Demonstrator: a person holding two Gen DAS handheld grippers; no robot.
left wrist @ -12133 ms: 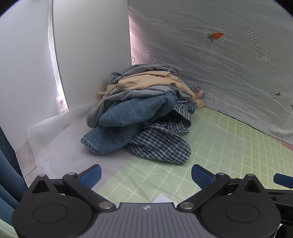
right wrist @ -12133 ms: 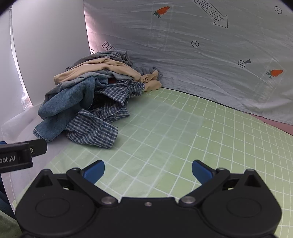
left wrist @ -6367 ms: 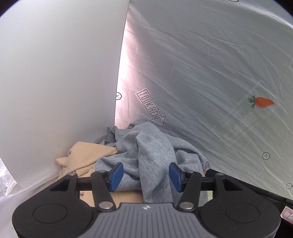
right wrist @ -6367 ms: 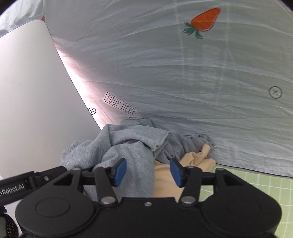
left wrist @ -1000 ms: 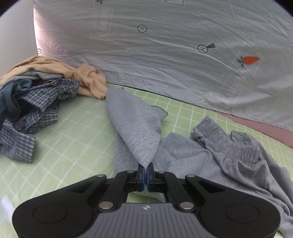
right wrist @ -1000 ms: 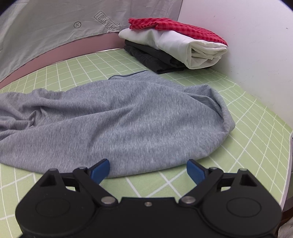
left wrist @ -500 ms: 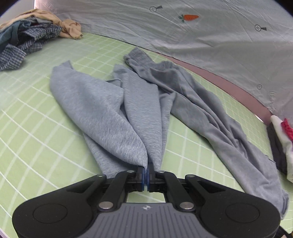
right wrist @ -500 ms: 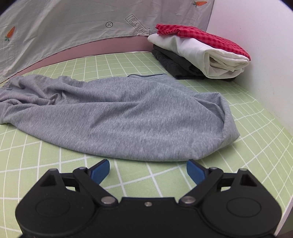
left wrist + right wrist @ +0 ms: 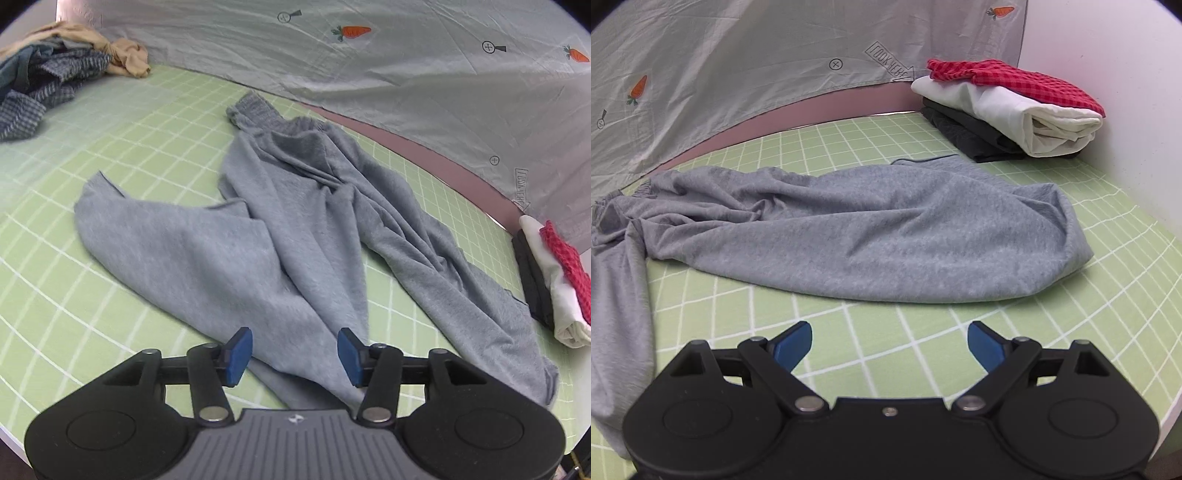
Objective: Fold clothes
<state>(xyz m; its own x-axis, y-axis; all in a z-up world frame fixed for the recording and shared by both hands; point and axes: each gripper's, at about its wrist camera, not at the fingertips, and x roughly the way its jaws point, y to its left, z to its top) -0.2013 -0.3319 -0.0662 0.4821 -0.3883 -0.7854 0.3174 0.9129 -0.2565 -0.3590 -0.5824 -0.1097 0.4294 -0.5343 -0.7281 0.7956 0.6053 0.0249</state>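
Grey sweatpants lie rumpled on the green grid mat, waistband toward the back sheet, legs running forward and right. My left gripper is open just above the near leg's end, with grey cloth lying between and under its blue pads. In the right wrist view the same grey sweatpants spread across the mat, one leg bunched at the right. My right gripper is open over bare mat, a short way in front of the cloth.
A pile of unfolded clothes, denim, plaid and beige, sits at the far left. Folded clothes, red check on white on dark, are stacked by the right wall. A grey printed sheet hangs behind. The table edge runs close at the right.
My left gripper has opened and let go of the grey sweatpants, which now lie flat on the mat. My right gripper has drawn back slightly and stays open.
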